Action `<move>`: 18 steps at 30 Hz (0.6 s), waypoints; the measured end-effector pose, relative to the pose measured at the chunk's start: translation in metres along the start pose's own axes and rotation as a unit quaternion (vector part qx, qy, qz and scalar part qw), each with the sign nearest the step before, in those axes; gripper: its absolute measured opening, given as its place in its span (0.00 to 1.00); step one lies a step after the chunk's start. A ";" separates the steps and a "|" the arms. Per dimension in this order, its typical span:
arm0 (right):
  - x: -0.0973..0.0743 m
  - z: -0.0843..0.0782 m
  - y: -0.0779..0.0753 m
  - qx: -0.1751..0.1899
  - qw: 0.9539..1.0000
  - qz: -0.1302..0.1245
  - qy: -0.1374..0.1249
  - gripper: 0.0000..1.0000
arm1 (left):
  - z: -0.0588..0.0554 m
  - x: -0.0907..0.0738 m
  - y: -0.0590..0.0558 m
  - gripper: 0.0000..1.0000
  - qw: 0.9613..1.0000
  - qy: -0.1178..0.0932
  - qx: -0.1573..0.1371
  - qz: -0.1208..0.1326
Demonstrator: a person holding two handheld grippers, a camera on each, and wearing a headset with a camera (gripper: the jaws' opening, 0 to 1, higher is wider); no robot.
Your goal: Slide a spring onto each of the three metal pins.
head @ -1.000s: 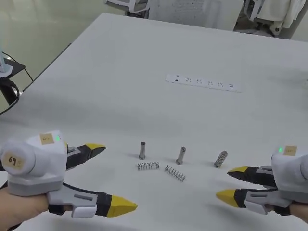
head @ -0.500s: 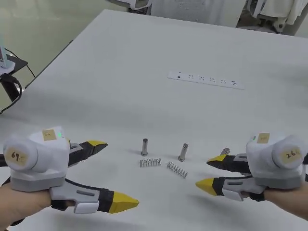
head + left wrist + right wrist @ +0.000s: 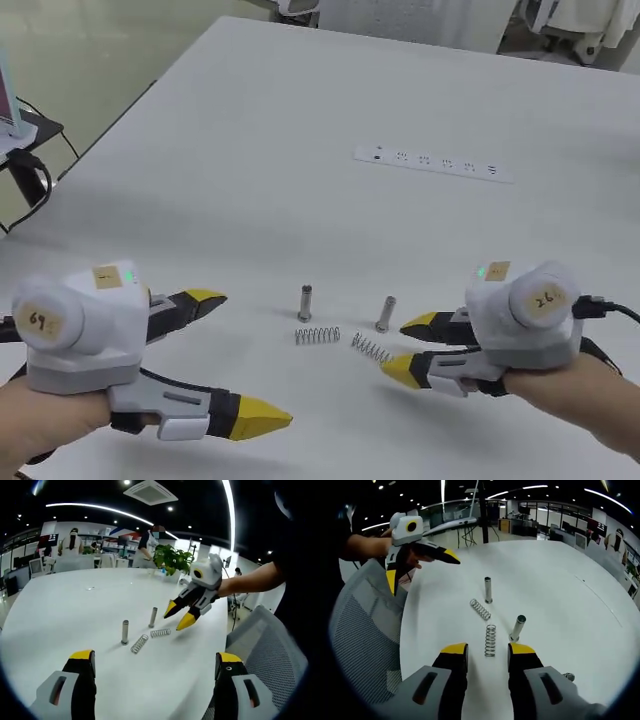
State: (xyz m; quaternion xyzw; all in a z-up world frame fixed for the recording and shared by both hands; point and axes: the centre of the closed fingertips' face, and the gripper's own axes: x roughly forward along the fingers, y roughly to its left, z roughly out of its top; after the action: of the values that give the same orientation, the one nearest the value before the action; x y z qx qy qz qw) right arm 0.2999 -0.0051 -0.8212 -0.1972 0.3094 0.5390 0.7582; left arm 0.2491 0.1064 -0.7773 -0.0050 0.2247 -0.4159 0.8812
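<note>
- The left tongs (image 3: pixel 235 358) hang low over the desk (image 3: pixel 300 150), jaws spread wide with nothing between them. They have hardly stirred in the last second.
- The left pin (image 3: pixel 305 302) stands upright and bare, well apart from those tongs.
- The left spring (image 3: pixel 317 335) lies on its side just in front of that pin, on the person's side. It is near the pin's foot, though I cannot tell whether it touches.
- The right spring (image 3: pixel 370 349) lies slanted on the desk, just beside the foot of the middle pin (image 3: pixel 385 313), which is also upright and bare.
- The right tongs (image 3: pixel 408 346) are where the change is — a second ago they sat far out to the right, and they have since swung in leftward. Their tips now lie just beside the right spring, jaws apart and holding nothing. In the right gripper view that spring lies straight ahead, in line with the gap.
- The third pin stood furthest right a second ago, already wearing a spring. It is now hidden behind the body of the right tongs.
- So I judge one pin of three done and the second pick-up just beginning — next the jaws must close on the right spring without rolling it away.
</note>
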 end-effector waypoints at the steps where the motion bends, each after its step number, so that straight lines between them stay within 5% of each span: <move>1: 0.001 0.001 0.000 0.000 1.000 0.000 -0.001 0.30 | 0.000 0.000 0.000 0.97 1.000 0.000 0.000 0.000; 18: 0.024 -0.010 0.001 -0.004 1.000 0.000 0.027 0.18 | -0.003 -0.001 0.000 0.97 1.000 0.003 -0.003 0.000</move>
State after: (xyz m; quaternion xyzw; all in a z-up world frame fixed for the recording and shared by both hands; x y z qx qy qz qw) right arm 0.3018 0.0058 -0.8448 -0.2151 0.3275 0.5349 0.7486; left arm 0.2477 0.1080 -0.7795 -0.0065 0.2286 -0.4151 0.8805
